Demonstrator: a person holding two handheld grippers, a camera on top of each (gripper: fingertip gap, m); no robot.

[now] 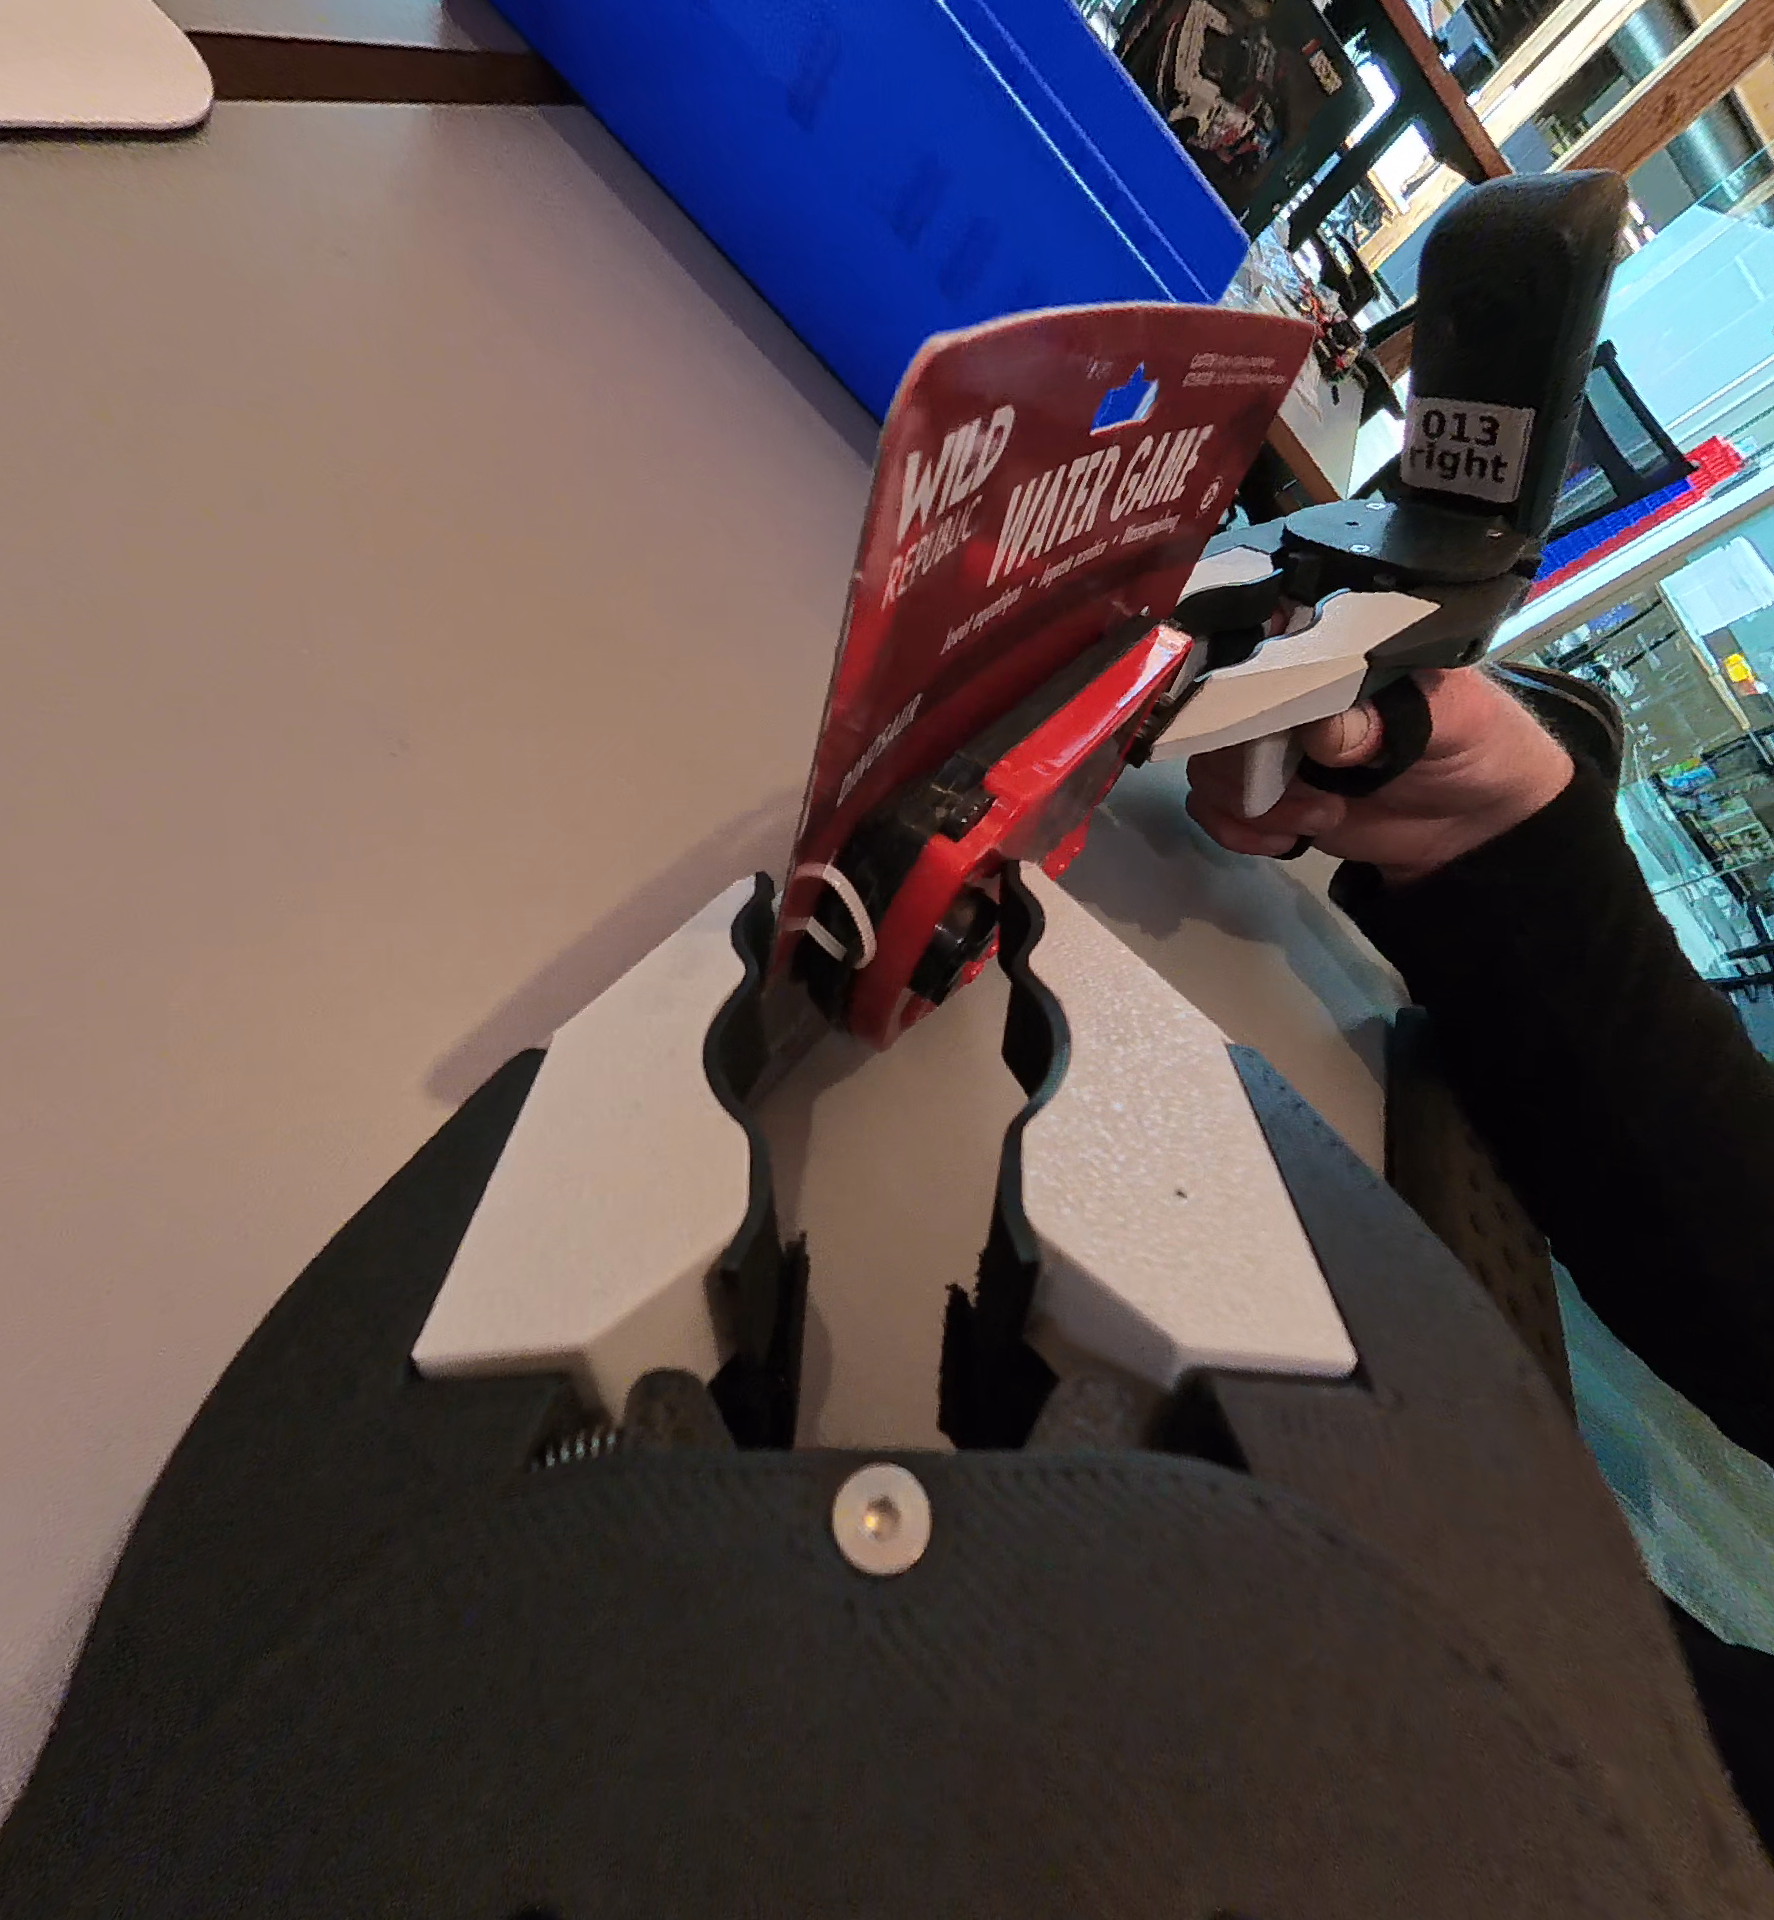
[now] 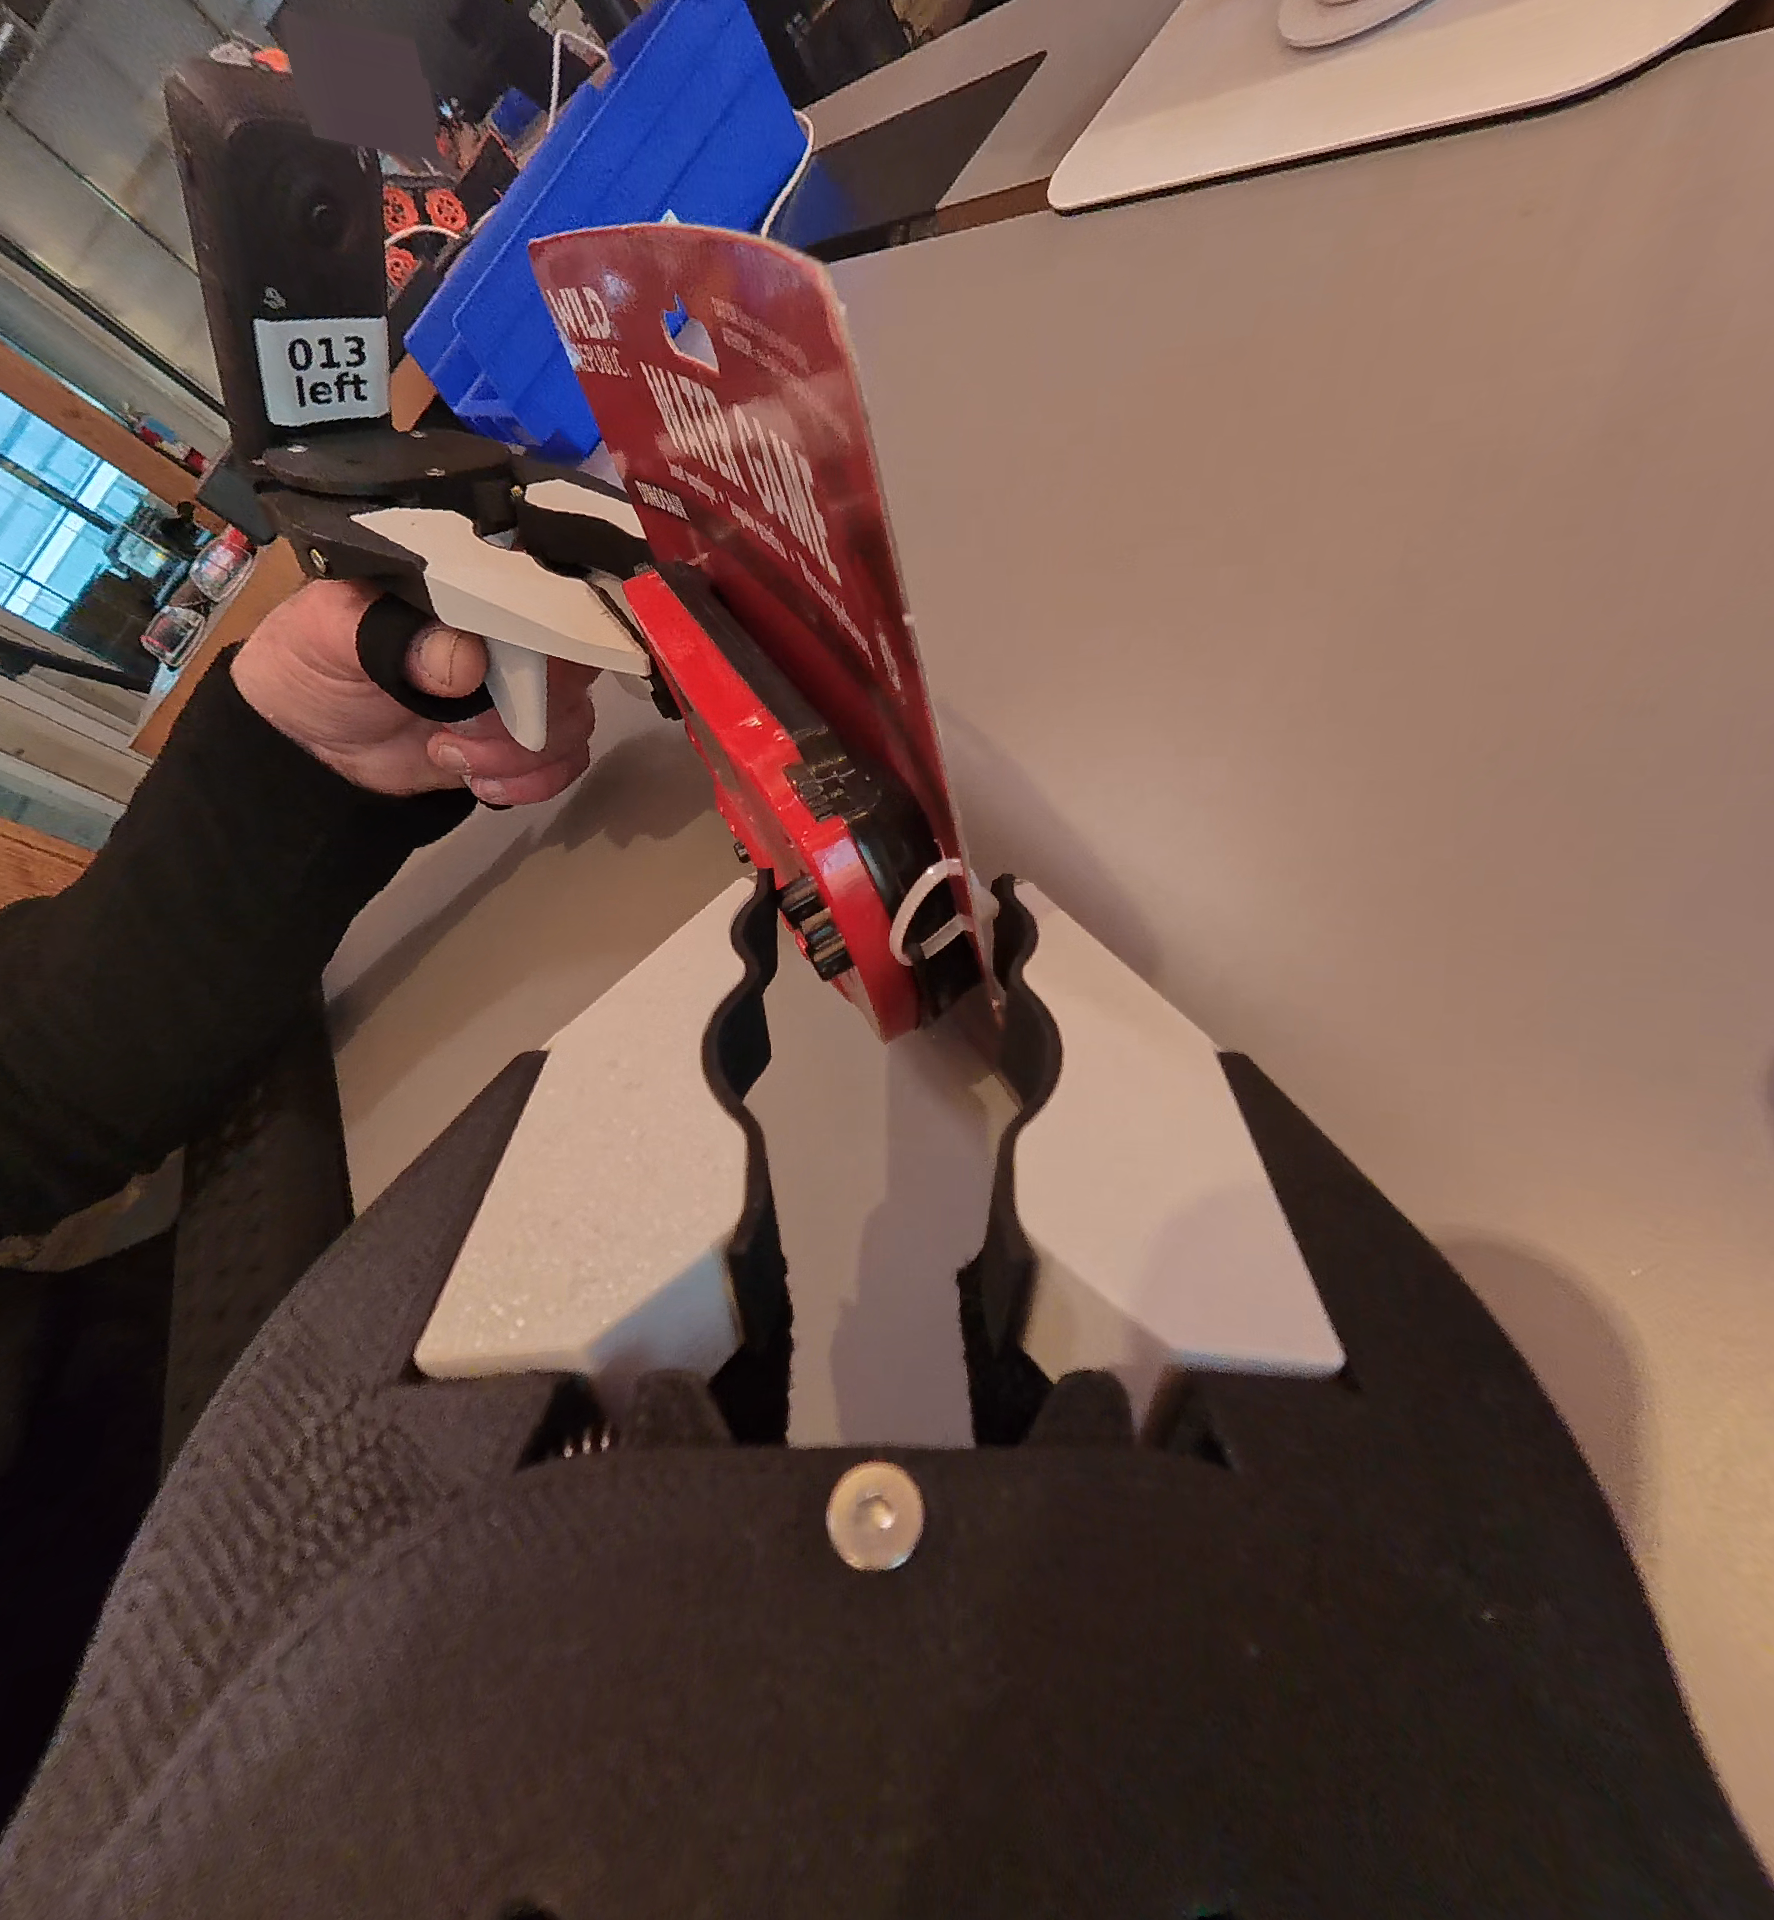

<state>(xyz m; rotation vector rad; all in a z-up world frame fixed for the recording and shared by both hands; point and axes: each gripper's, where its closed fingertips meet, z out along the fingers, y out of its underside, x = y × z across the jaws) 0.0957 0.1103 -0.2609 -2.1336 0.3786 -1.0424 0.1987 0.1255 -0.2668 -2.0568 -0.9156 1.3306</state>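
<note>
Both the left hand-held gripper (image 1: 888,935) and right hand-held gripper (image 2: 878,935) are clamped on opposite ends of the carded red toy (image 1: 976,831), above the desk (image 1: 343,623); it looks light, its plastic body stiffer than its card.

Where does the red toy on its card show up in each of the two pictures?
Left wrist view: the red toy sits at centre, its near end between the left claw tips, its far end at the right claw.
Right wrist view: the toy sits at centre, near end in the right claw.
Shared landmark: the blue bin behind the card.
</note>
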